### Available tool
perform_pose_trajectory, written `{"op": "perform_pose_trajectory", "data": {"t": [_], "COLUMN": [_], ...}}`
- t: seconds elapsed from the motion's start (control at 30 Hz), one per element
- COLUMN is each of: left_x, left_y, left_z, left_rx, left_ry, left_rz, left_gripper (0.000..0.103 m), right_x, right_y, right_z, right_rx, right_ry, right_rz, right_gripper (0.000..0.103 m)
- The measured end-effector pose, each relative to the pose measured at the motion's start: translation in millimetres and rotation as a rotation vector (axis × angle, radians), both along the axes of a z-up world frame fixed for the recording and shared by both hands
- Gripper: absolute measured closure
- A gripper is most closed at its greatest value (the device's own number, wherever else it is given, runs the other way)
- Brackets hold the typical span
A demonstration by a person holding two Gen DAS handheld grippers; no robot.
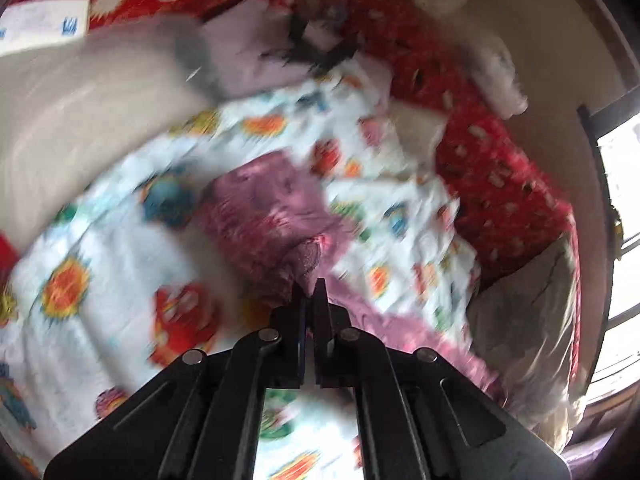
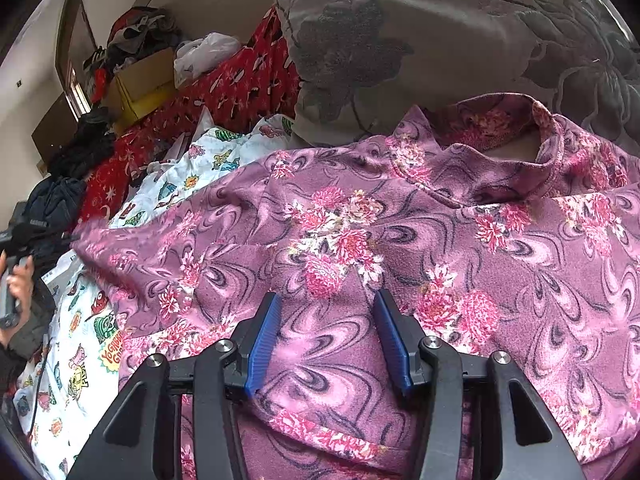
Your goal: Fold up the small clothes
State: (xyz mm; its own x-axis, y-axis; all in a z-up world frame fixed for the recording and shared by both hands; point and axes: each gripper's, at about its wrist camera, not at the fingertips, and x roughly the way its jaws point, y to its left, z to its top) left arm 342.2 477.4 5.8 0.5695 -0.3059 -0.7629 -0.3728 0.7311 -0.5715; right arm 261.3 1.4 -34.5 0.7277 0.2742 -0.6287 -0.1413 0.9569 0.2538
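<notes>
A small purple top with pink flowers (image 2: 360, 232) lies on a white cartoon-print sheet (image 2: 84, 364), its neck opening at the upper right. My right gripper (image 2: 326, 300) is open, its blue pads spread just over the top's middle. In the blurred left wrist view my left gripper (image 1: 309, 286) is shut on a pinched edge of the same purple top (image 1: 264, 216), which trails away over the sheet (image 1: 100, 264). The left hand and its gripper handle show at the far left of the right wrist view (image 2: 12, 276).
A grey flowered pillow (image 2: 400, 52) lies behind the top. A red patterned blanket (image 2: 224, 92) runs along the far side, with a cardboard box (image 2: 140, 84), a white bag and dark clothes (image 2: 68, 184) beyond. A window is at the right in the left wrist view (image 1: 620, 240).
</notes>
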Motion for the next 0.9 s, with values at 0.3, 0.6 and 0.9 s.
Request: {"op": "perform_pose_trajectory", "data": {"t": [0.3, 0.6, 0.9], "left_x": [-19.8, 23.5, 0.2], "left_y": [1.1, -24.5, -18.4], "left_z": [-18.1, -36.5, -30.1], "left_rx": [-0.224, -0.208, -0.157], "left_ry": [-0.081, 0.001, -0.069], "left_rz": [0.068, 0.105, 0.053], "left_gripper": [0.044, 0.044, 0.043], "right_x": [1.9, 17.6, 49.5], "right_y": [2.8, 37.4, 105.6], "right_z": [-0.2, 26.6, 25.7], "right_rx": [-0.008, 0.045, -0.004], "right_ry": [0.003, 0.029, 0.036], "right_rz": [-0.001, 0.038, 0.157], "right_gripper": [0.052, 0.049, 0.049]}}
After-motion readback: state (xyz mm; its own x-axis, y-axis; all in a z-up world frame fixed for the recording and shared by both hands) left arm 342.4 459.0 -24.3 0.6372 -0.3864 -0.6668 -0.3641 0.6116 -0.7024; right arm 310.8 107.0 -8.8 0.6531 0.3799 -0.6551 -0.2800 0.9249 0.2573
